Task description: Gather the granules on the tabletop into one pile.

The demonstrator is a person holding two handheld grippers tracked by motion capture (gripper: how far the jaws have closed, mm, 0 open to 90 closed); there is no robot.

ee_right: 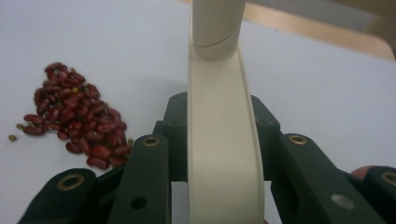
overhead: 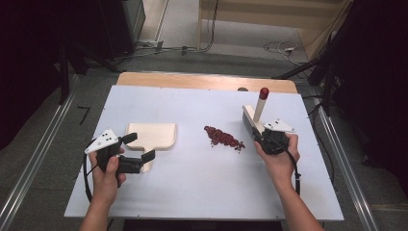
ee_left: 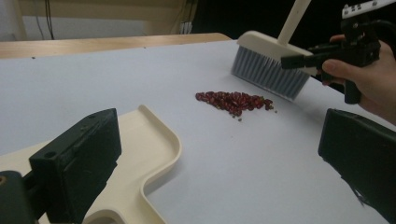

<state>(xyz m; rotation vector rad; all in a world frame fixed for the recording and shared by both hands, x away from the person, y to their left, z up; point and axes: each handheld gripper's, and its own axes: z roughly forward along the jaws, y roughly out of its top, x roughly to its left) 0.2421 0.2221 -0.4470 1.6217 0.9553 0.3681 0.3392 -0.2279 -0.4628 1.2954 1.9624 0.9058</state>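
Note:
A cream dustpan (overhead: 151, 134) lies flat at the left of the white board, its handle pointing toward me. My left gripper (overhead: 139, 147) stands open over that handle, not pressing on it. In the left gripper view the dustpan (ee_left: 149, 149) runs under the left jaw of the open gripper (ee_left: 219, 158). A pile of red beans (overhead: 222, 137) lies mid-board. Just to its right stands a cream brush (overhead: 251, 120) with grey bristles and a red-tipped handle. My right gripper (overhead: 267, 135) is shut on the brush head. The right gripper view shows the jaws clamped on the brush (ee_right: 224, 140), with the beans (ee_right: 79, 121) at left.
The white board (overhead: 192, 192) rests on a wooden table whose strip (overhead: 202, 81) shows at the back. Metal floor rails (overhead: 33, 159) run along both sides. Cables lie on the floor behind. Bare board stretches between the dustpan and the beans.

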